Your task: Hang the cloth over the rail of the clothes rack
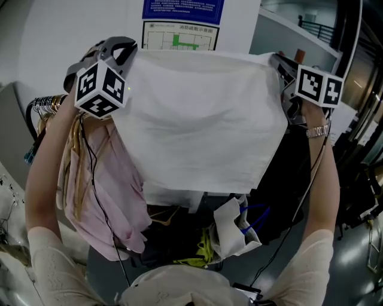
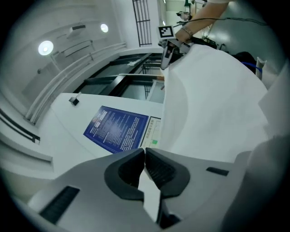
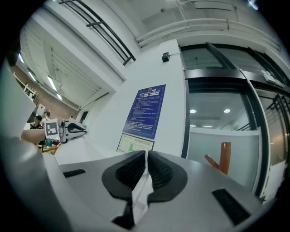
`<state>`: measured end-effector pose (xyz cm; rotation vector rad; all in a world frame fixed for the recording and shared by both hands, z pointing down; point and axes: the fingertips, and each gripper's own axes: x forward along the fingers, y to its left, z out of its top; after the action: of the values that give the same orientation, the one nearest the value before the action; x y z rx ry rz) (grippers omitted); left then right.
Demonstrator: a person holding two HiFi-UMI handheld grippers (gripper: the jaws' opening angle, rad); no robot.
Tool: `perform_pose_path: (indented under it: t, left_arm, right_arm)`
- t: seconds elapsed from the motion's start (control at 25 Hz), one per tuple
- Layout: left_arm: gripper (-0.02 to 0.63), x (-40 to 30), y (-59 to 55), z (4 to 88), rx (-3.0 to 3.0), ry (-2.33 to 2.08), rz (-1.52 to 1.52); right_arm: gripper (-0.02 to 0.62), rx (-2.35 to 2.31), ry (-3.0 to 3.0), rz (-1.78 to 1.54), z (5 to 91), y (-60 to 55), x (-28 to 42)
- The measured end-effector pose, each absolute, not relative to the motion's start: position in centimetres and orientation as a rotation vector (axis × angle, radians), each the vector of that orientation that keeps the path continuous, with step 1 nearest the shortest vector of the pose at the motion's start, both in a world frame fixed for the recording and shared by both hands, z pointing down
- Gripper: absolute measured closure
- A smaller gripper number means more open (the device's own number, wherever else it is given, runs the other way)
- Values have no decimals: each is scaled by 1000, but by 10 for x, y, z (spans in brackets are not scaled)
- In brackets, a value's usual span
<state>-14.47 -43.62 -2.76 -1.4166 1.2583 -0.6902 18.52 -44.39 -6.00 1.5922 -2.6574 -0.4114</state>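
A white cloth point(image 1: 197, 125) hangs spread out in front of me, held up by its two top corners. My left gripper point(image 1: 128, 52) is shut on the upper left corner, and a strip of cloth point(image 2: 149, 195) shows pinched between its pads. My right gripper point(image 1: 280, 63) is shut on the upper right corner, with the cloth point(image 3: 138, 192) caught in its jaws. Each gripper shows in the other's view: the right gripper point(image 2: 170, 47) and the left gripper point(image 3: 72, 129). The clothes rack's hanger hooks point(image 1: 49, 103) show at the left, below my left gripper; its rail is hidden.
Pink and beige garments point(image 1: 114, 197) hang from the rack at lower left. A white bag with blue handles point(image 1: 234, 230) sits below the cloth. A wall with a blue notice point(image 1: 182, 9) stands straight ahead. An orange wooden post point(image 3: 225, 156) stands to the right.
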Motion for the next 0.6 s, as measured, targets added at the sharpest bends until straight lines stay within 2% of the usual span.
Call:
perform_pose_path:
  t: [0.36,0.52,0.6]
  left_arm:
    - [584,-142,-447,-2,-1369,1138,-910]
    - [574,-140,-449,-1,-1346,1117,-947]
    - [562,-138,-449,1,-1332,1098,-962]
  right_arm:
    - [563,1441,-2579,-457,-48,-446,171]
    - [476,1463,-2491,-504,-46,-450,174]
    - [460,1516,-2437,-525,-47,-453,186]
